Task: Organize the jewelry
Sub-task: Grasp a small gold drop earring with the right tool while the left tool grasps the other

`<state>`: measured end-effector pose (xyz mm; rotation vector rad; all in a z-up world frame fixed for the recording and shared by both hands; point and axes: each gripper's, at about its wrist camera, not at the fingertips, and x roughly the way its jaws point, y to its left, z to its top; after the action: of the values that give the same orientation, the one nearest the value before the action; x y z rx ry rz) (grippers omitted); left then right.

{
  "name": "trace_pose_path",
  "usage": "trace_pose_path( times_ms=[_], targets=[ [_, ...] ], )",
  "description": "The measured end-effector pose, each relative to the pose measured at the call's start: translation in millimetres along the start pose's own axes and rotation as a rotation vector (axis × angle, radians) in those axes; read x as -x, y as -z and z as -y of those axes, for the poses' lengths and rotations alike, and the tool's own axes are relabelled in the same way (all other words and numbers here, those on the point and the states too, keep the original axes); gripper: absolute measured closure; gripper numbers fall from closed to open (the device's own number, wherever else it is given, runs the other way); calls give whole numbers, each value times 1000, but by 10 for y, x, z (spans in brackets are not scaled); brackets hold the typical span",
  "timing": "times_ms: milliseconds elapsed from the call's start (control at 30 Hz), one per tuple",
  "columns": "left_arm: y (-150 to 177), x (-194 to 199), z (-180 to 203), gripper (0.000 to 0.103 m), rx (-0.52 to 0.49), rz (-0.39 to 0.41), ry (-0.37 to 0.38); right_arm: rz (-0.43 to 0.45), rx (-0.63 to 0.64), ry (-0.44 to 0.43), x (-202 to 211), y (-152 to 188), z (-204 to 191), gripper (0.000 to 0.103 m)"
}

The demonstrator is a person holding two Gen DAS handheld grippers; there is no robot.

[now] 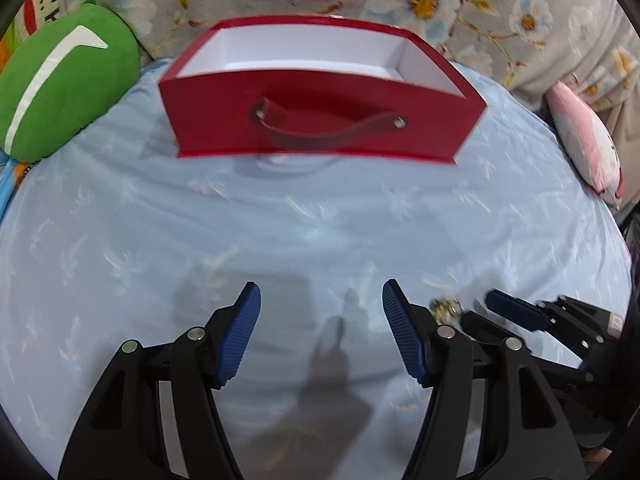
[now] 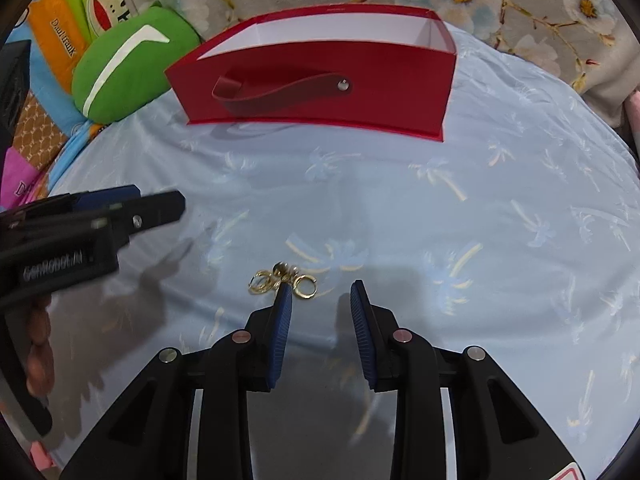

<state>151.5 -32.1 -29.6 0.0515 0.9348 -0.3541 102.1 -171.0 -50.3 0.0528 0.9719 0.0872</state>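
Note:
A small heap of gold earrings lies on the light blue sheet. My right gripper hovers just short of it, open with a narrow gap and nothing between the pads; its left fingertip overlaps the heap's near edge. The same earrings show to the right of my left gripper, which is open wide and empty over bare sheet. An open red box with a strap handle and a white inside stands farther back, also seen as the red box from the right.
A green cushion lies left of the box and a pink one at the right edge. Floral bedding rises behind. A hand holds the left tool at the left of the right wrist view.

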Motion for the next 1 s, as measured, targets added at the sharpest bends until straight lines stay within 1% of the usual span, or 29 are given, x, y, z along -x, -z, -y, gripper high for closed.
trace_pose_path(
  times_ms=[167,467,633,867,1000],
  targets=[
    [124,-51,130,42,-21,-28,16,3,9,3,-56,-12,-22,78],
    [165,-131,185,43,-31,-51,28,15,10,7,-110,-78,0,92],
    [164,-151,253,43,-42,-60,48,18,-32,15,-68,-77,109,92],
    [160,-240,426,42,-64,-74,75,45,-73,39,102,-89,292,92],
    [154,-293,535,43,-91,-65,62,52,-86,45,148,-102,345,92]
  ],
)
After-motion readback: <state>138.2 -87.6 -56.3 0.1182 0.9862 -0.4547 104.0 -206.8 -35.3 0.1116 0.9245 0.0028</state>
